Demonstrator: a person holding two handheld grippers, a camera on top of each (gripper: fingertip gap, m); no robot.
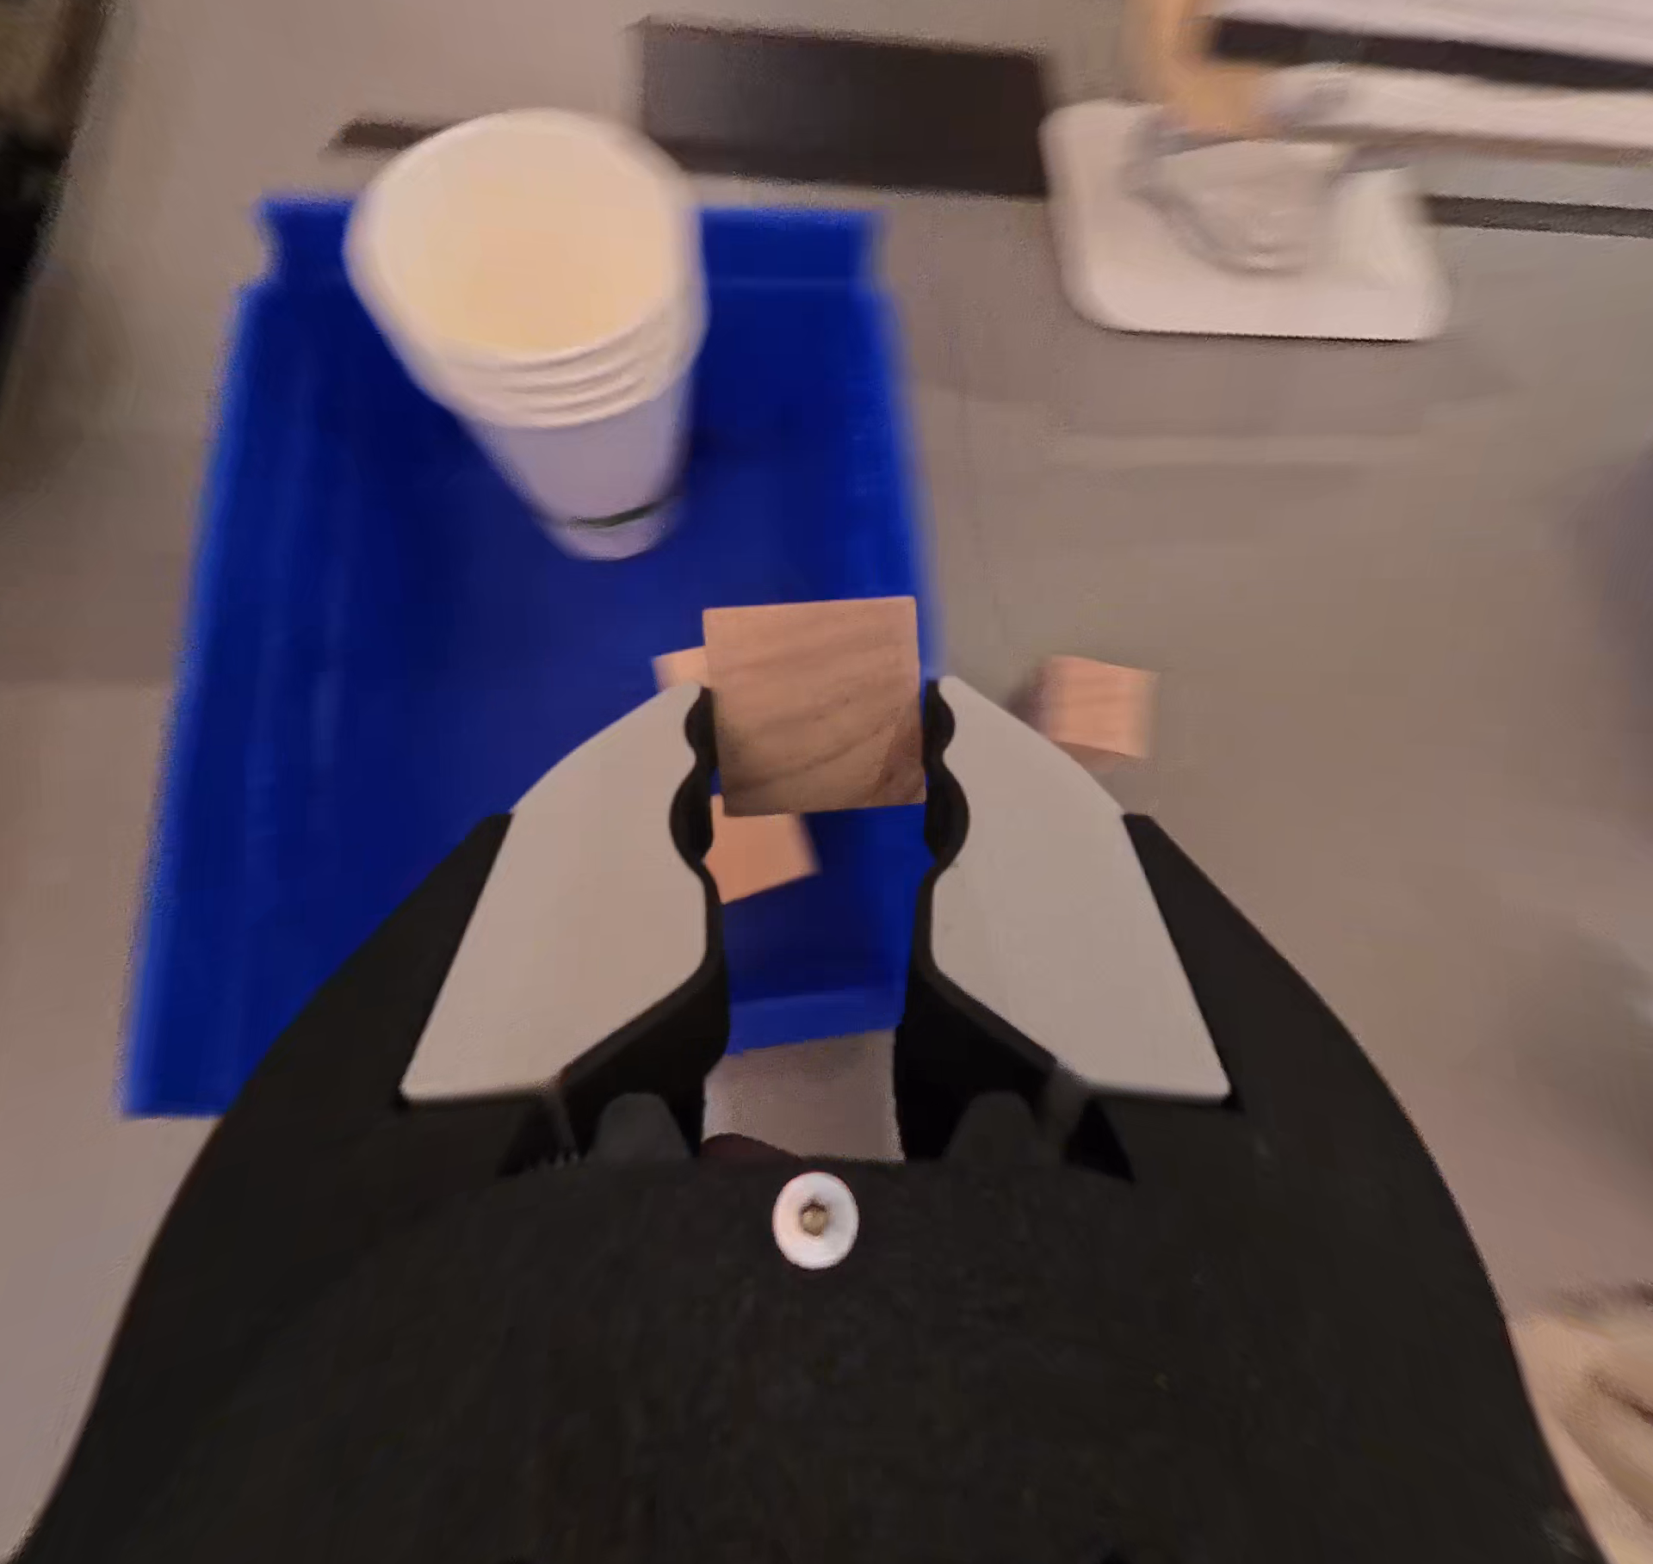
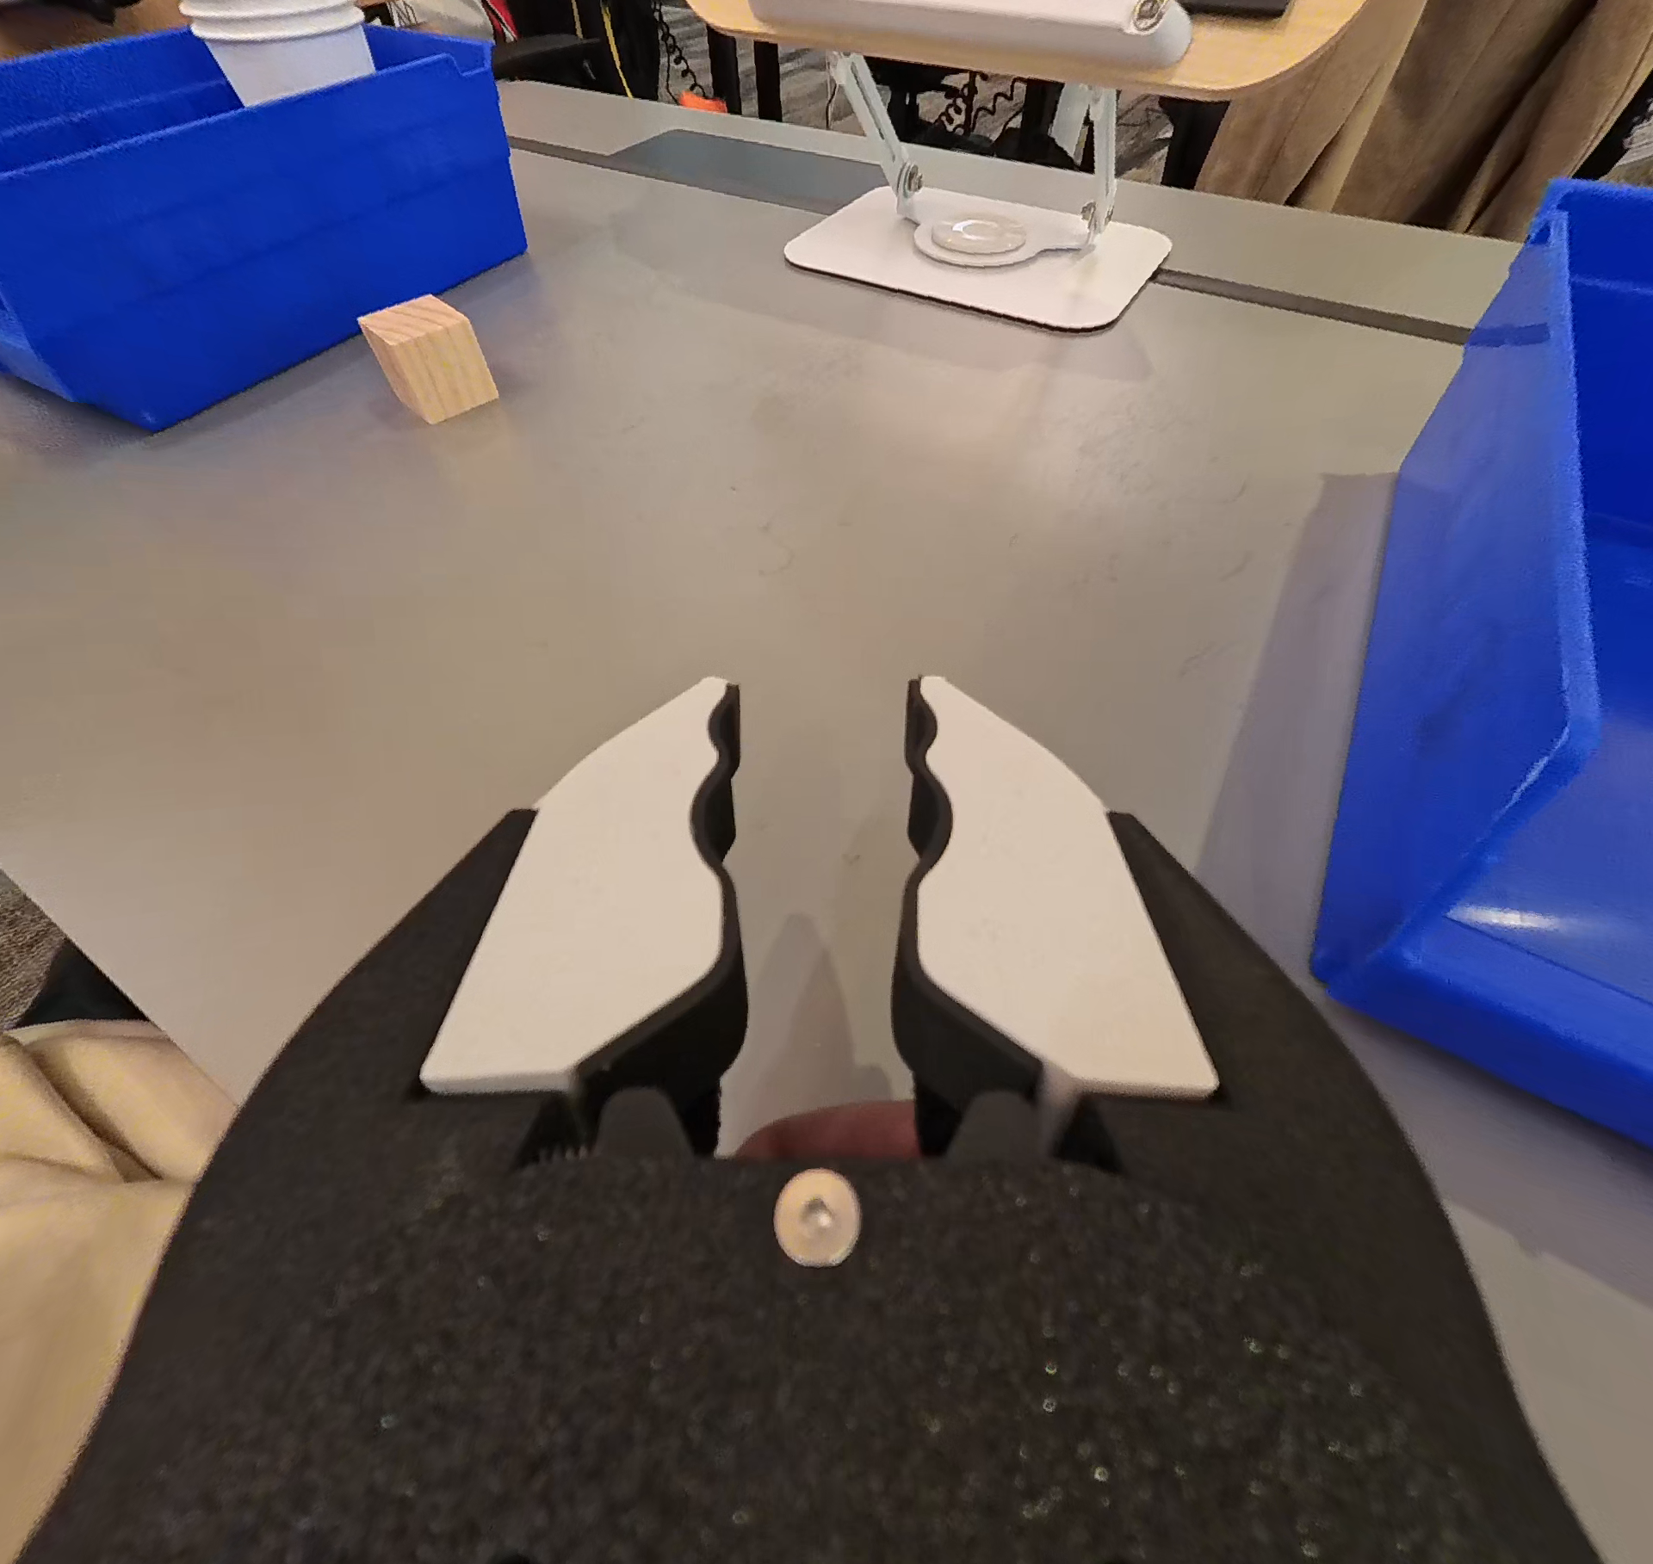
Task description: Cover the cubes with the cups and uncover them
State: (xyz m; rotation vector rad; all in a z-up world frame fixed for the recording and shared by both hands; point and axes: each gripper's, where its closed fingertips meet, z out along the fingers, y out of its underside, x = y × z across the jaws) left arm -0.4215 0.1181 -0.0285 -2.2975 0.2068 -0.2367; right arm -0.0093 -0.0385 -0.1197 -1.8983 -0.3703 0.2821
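While our left gripper (image 1: 816, 698) clamps a cube (image 1: 818, 707) above the bin (image 1: 358, 716), we judge it stiff, light, best pinched on flat faces. Our right gripper (image 2: 823, 698) hangs parted, empty; cups (image 1: 528, 314) stand in the bin.

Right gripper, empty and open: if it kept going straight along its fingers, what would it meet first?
Likely nothing soon: ahead of the right gripper lies bare grey table, then the white stand base at the far edge, though depth is uncertain.
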